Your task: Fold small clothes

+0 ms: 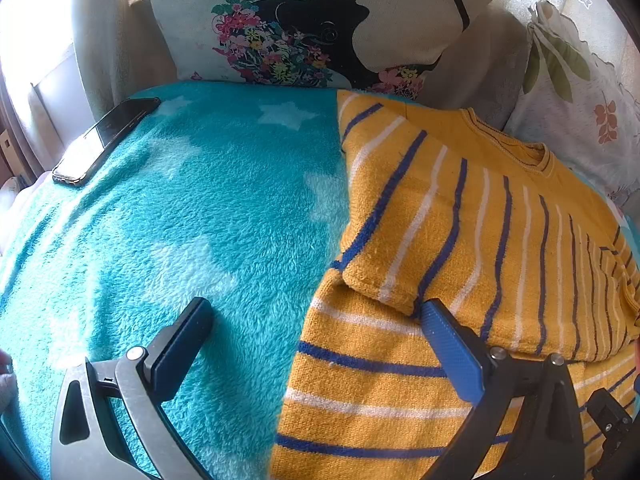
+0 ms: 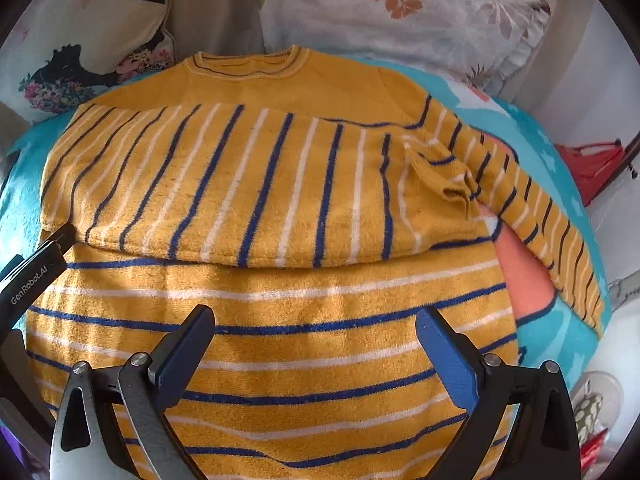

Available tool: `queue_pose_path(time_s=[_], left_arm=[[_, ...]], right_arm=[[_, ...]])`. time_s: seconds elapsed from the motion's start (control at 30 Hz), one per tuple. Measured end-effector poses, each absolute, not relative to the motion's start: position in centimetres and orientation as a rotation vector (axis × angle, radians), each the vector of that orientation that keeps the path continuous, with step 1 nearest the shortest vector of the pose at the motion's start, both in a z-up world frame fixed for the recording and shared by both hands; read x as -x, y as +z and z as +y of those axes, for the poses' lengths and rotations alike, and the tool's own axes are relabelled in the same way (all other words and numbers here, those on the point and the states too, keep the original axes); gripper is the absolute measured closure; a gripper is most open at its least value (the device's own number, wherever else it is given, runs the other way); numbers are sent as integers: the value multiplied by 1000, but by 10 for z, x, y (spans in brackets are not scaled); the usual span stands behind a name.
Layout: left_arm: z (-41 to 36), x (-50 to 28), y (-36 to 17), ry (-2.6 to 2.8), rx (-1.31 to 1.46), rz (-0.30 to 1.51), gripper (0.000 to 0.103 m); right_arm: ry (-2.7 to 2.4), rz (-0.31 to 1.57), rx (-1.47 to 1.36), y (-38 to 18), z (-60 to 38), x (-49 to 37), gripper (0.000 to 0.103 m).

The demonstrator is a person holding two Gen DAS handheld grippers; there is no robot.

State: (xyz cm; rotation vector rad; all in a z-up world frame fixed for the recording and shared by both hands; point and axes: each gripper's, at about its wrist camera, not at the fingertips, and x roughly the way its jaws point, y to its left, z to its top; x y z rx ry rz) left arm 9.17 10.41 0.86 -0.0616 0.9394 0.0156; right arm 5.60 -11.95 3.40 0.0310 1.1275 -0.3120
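Note:
A yellow sweater [image 2: 280, 200] with blue and white stripes lies flat on a teal fleece blanket [image 1: 180, 220], collar at the far side. Its left sleeve [image 1: 400, 208] is folded across the chest; the right sleeve [image 2: 540, 216] stretches out to the right over the blanket. My left gripper [image 1: 316, 312] is open and empty above the sweater's left edge [image 1: 360, 380]. My right gripper [image 2: 316, 320] is open and empty above the sweater's lower body. The left gripper's body [image 2: 32, 276] shows at the left edge of the right wrist view.
A black phone [image 1: 104, 140] lies on the blanket's far left corner. Printed cushions [image 1: 300, 28] and a leaf-pattern pillow [image 2: 420, 12] stand behind the sweater. A red object [image 2: 592, 164] sits off to the right, beyond the blanket's edge.

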Motion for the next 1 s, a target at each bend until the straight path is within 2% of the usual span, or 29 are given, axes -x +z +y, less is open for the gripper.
queue_pose_path(time_s=[1.0], left_arm=[[104,-91,8,21,57,932,0]], right_arm=[[-345,1191,-121,20,-132,-59,1]])
